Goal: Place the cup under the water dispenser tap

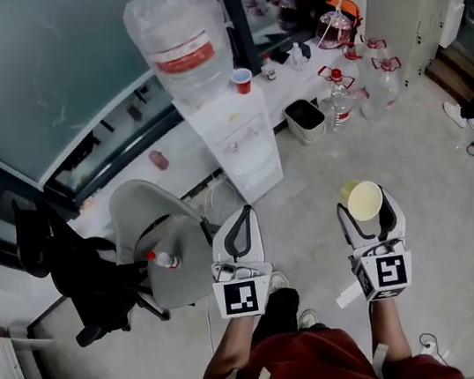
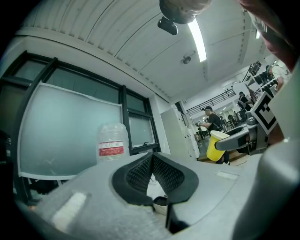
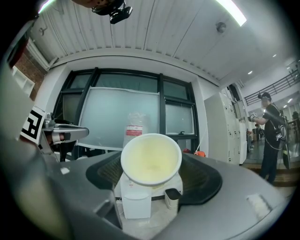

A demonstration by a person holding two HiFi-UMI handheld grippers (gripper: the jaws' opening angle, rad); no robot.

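Note:
A white water dispenser (image 1: 234, 140) with a clear bottle (image 1: 179, 37) on top stands ahead by the glass wall. My right gripper (image 1: 367, 208) is shut on a yellow cup (image 1: 365, 200), held mouth toward me, some way short of the dispenser. In the right gripper view the cup (image 3: 151, 159) sits between the pads and hides most of the dispenser (image 3: 136, 204) behind it. My left gripper (image 1: 243, 219) is beside it, jaws shut on nothing. In the left gripper view its pads (image 2: 140, 173) meet at the tips, with the bottle (image 2: 112, 143) beyond and the cup (image 2: 215, 146) at right.
A small red cup (image 1: 242, 80) rests on the dispenser's top. A grey chair (image 1: 147, 212) with a red-capped bottle (image 1: 166, 260) and a black office chair (image 1: 83, 284) stand left. A bin (image 1: 304, 120) and several water jugs (image 1: 363, 84) are right of the dispenser.

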